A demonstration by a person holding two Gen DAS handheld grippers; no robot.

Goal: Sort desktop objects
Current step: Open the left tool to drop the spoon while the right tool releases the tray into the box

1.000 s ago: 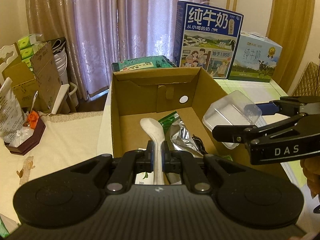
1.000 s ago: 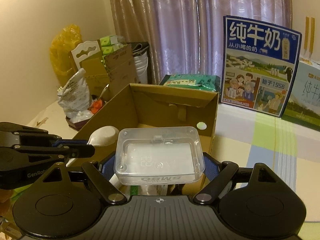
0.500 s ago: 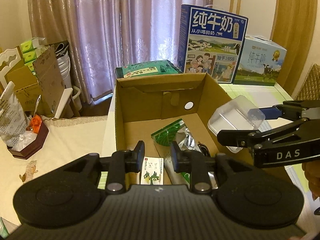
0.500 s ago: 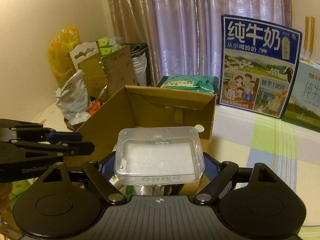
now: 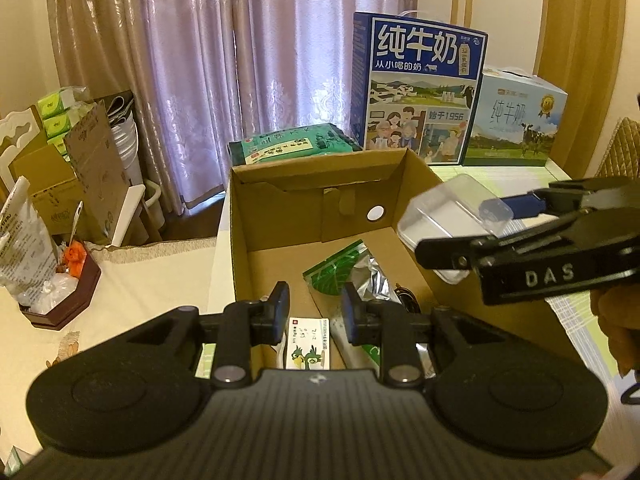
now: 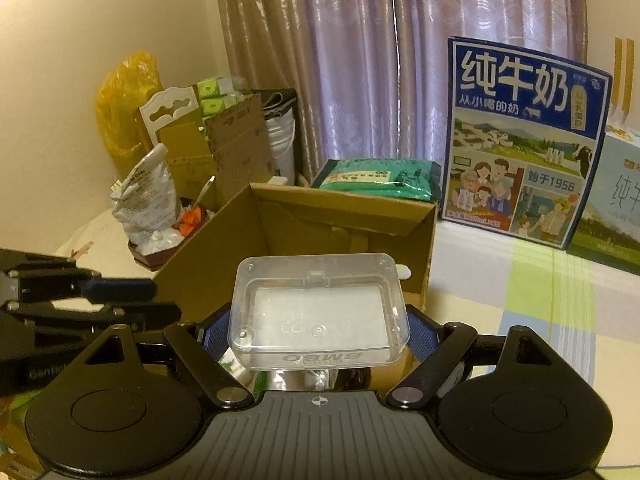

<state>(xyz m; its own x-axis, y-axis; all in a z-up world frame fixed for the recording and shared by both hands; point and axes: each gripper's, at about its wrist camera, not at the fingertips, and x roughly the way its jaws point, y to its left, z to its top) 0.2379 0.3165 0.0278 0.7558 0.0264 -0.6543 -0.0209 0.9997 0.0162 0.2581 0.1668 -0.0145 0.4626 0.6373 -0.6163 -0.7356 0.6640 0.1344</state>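
An open cardboard box (image 5: 320, 178) (image 6: 344, 210) stands on the table. In it lie a green foil packet (image 5: 340, 270), a silver pouch (image 5: 378, 284) and a card with green birds (image 5: 309, 344). My left gripper (image 5: 315, 312) (image 6: 160, 300) hovers open over the box's near end with nothing between its fingers. A pale shape under its right finger may be the white spoon. My right gripper (image 6: 320, 336) (image 5: 460, 236) is shut on a clear plastic case (image 6: 320, 312) (image 5: 442, 214), held above the box's right wall.
Behind the box stand a tall blue milk carton (image 5: 420, 88), a pale blue milk box (image 5: 516, 124) and a green pack (image 5: 288, 144). A brown tray with bags (image 5: 60, 300) sits at the left. A hand (image 5: 616, 320) shows at the right edge.
My left gripper opened and let go of the white spoon, which dropped into the box, then drew back a little. The right gripper still holds the clear case.
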